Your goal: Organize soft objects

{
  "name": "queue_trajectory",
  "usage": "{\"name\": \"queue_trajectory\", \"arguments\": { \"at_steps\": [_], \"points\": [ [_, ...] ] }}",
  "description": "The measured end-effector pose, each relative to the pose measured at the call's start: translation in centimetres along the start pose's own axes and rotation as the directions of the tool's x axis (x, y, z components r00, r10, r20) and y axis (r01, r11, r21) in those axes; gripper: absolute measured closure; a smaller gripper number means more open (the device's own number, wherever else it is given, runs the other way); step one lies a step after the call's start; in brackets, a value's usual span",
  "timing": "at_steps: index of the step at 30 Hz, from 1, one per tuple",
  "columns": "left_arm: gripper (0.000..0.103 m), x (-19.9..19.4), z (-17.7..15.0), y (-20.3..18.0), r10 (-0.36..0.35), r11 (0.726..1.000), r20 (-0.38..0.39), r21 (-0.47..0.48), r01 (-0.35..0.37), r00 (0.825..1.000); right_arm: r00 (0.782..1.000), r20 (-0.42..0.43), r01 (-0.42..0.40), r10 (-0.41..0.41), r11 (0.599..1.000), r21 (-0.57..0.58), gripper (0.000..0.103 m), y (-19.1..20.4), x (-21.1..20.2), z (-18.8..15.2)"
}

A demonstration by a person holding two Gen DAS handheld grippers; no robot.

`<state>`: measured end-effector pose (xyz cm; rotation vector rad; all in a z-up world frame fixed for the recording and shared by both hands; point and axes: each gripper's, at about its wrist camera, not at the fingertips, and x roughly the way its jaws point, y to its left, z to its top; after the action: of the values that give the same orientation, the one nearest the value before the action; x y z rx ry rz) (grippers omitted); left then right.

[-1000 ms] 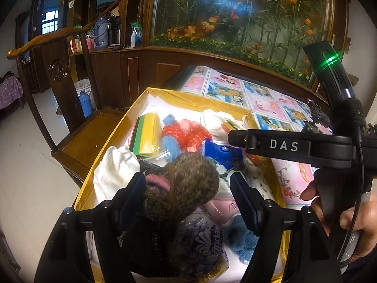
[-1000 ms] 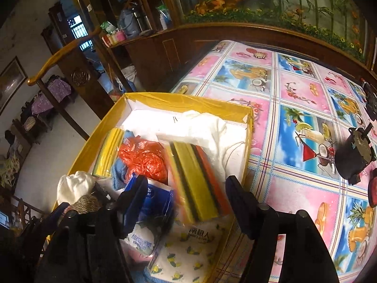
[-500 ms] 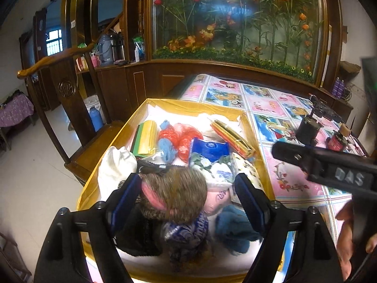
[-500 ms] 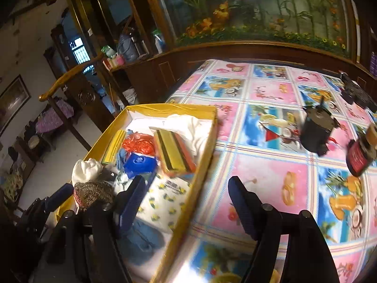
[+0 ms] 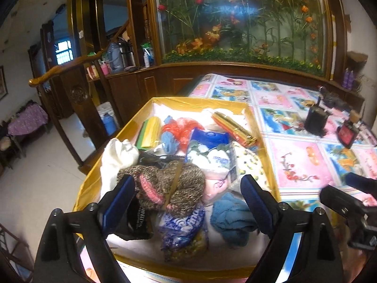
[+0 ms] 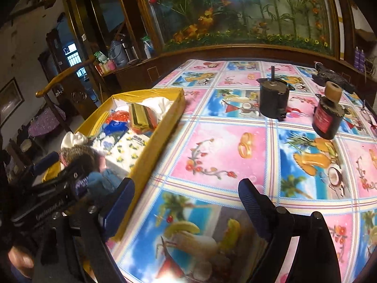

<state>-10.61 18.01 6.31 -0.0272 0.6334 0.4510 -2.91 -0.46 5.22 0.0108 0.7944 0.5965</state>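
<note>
From the left wrist view, the left gripper (image 5: pixel 187 193) hangs over the near end of a yellow box (image 5: pixel 200 101) that sits on the worktop (image 5: pixel 299 162); its jaws have just been opening and now stand wide apart, pressing on nothing. A brown knitted bundle (image 5: pixel 174 184) with pink trim lies in the box between the two fingers but clear of both. Around it the box holds a white cloth (image 5: pixel 117 158), a blue towel (image 5: pixel 232 219), a blue printed bag (image 5: pixel 181 224), tissue packs (image 5: pixel 209 151), an orange bag (image 5: pixel 186 127) and yellow-green sponges (image 5: pixel 149 132). From the right wrist view, the right gripper (image 6: pixel 186 200) is over the patterned worktop (image 6: pixel 219 155) just beside the box's (image 6: pixel 155 141) right wall, its jaws likewise widened and empty. Two dark canisters (image 6: pixel 273 101) stand well apart from the box, farther across the worktop.
</note>
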Motion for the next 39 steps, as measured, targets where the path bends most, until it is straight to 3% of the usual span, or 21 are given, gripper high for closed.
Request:
{"name": "queue_trajectory", "arguments": {
  "at_steps": [6,13,18,39],
  "points": [
    [0.009,-0.3,-0.4,-0.7,0.029,0.999,0.010,0.035,-0.030,1.000,0.999,0.015,0.042,-0.041,0.999,-0.023,0.010,-0.2,-0.7,-1.3],
    [0.008,-0.9,0.1,-1.5,0.194,0.977,0.032,0.086,-0.197,0.980,1.000,0.012,0.017,-0.018,0.999,0.039,0.008,-1.5,-1.0,-1.6],
    [0.008,-0.7,0.0,-0.5,0.095,0.994,-0.024,0.050,-0.094,0.995,1.000,0.014,-0.001,0.000,0.997,0.077,0.008,-2.1,-1.1,-1.8],
    [0.008,-0.7,-0.7,-0.4,0.109,0.993,-0.025,0.059,-0.107,0.994,1.000,0.026,-0.006,0.003,0.996,0.088,0.008,-2.2,-1.5,-2.0]
  ]
}}
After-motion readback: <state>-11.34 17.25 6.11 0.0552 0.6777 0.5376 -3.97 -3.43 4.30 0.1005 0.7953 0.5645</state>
